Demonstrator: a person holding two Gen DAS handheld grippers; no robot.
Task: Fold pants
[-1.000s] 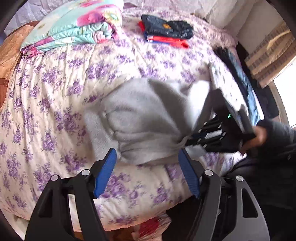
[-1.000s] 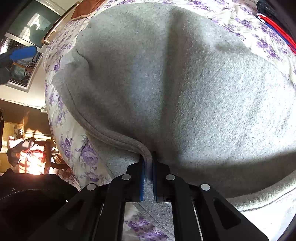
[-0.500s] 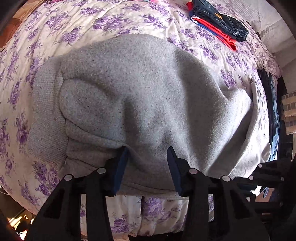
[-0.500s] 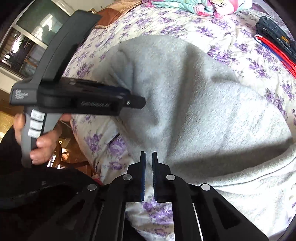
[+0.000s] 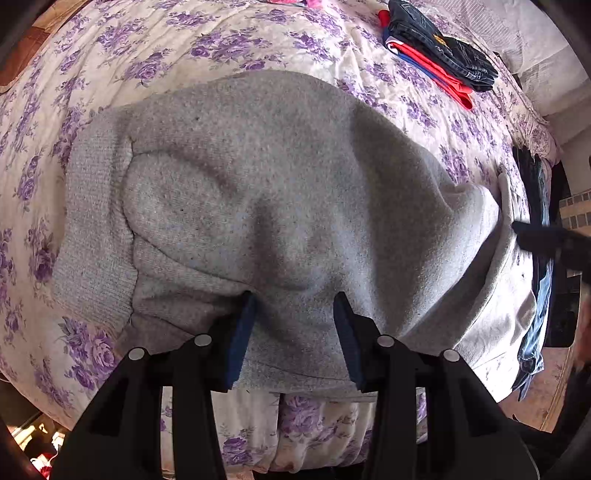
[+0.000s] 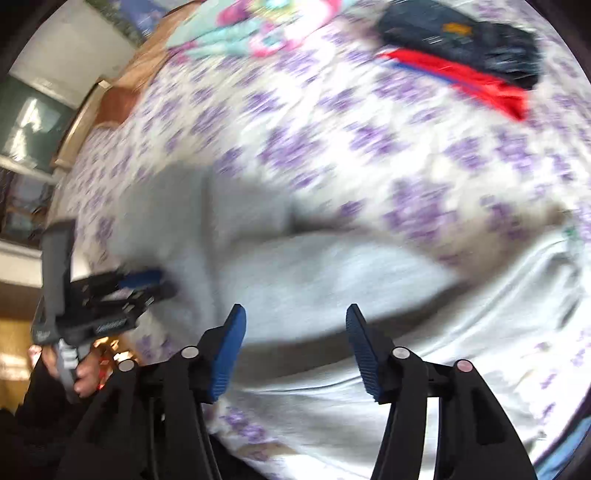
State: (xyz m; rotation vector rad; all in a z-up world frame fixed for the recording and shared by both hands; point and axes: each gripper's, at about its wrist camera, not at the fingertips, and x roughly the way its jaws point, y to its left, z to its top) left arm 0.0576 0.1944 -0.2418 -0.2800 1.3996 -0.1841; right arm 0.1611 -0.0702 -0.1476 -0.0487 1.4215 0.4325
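The grey sweatpants (image 5: 266, 206) lie folded in a thick bundle on the floral bedspread (image 5: 229, 48), with the ribbed waistband at the left. My left gripper (image 5: 293, 306) is open, its blue pads pressed down onto the near edge of the bundle with grey cloth between them. In the blurred right wrist view the pants (image 6: 295, 266) lie ahead, and my right gripper (image 6: 293, 317) is open and empty just above their near edge. The left gripper (image 6: 140, 280) shows there at the left, held by a hand.
A stack of folded clothes, dark denim over red and blue (image 5: 439, 62), lies at the far right of the bed. A folded floral blanket (image 6: 251, 29) sits at the far end. Dark garments (image 5: 535, 206) hang over the bed's right edge.
My right gripper has opened, let go of the pants and swung away to the right. My left gripper has stayed open, pressed on the near edge of the bundle.
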